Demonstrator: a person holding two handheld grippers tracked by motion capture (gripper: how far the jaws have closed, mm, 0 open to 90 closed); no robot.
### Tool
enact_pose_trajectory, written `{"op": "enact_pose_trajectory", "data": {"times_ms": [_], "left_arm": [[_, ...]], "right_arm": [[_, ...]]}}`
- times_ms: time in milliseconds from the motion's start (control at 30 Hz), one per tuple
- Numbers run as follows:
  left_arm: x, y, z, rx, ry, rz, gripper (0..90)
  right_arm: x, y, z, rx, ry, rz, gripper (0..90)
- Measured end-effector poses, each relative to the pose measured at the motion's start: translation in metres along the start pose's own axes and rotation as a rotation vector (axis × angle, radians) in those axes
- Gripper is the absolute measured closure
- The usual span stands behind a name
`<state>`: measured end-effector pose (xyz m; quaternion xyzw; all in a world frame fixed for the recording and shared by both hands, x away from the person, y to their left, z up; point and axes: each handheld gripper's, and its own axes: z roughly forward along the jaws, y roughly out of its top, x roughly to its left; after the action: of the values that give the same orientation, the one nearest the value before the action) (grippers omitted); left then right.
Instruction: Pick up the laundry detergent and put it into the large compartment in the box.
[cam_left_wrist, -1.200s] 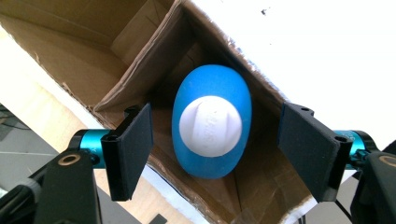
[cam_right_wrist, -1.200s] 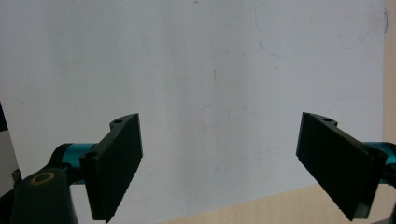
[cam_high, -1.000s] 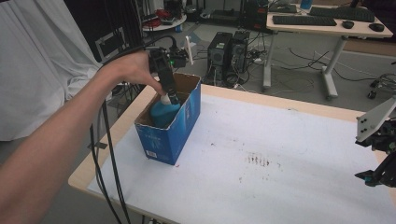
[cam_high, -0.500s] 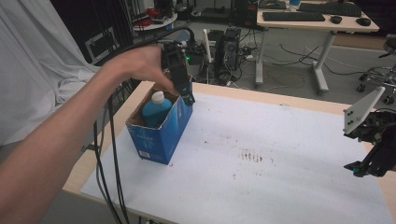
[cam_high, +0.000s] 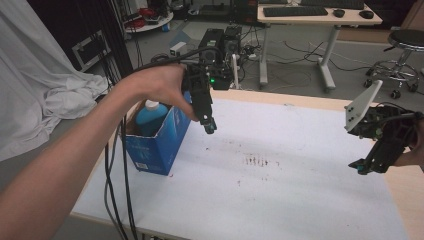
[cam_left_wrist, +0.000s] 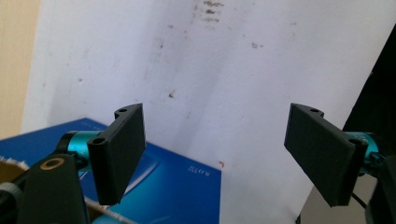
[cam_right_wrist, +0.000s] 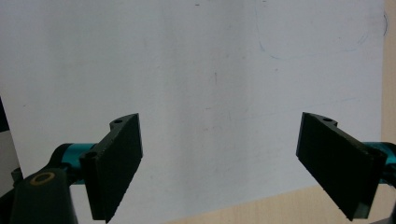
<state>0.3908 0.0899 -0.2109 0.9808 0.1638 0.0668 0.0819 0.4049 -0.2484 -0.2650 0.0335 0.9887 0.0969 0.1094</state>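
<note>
Blue bottle (cam_high: 149, 117) is seated in blue box (cam_high: 159, 142); both hand-held grippers, left (cam_high: 209, 126) and right (cam_high: 364, 166), are spread wide, nothing held. Placement judged done.

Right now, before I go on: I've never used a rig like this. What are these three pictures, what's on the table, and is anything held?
There is no robot. A person holds a two-jaw tool in each hand. The high view looks down from above: the left gripper hangs over the white table sheet, just beside a blue box with a blue bottle standing in it. The right gripper waits at the table's right edge. The other two pictures come from cameras riding on each tool, looking along its black jaws. In both, the jaws stand wide apart with nothing between them, so nothing is held. The sheet carries some small dark stains.
</note>
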Motion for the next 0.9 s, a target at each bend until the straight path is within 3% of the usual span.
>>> {"op": "enact_pose_trajectory", "data": {"times_ms": [433, 900], "left_arm": [[-0.018, 0.014, 0.046, 0.022, -0.042, 0.047, 20.2], [-0.028, 0.021, 0.074, 0.054, -0.057, 0.076, 20.1]], "right_arm": [[0.002, 0.004, -0.001, 0.013, -0.002, -0.006, 13.7], [0.003, 0.012, 0.004, 0.023, -0.007, -0.014, 13.7]]}}
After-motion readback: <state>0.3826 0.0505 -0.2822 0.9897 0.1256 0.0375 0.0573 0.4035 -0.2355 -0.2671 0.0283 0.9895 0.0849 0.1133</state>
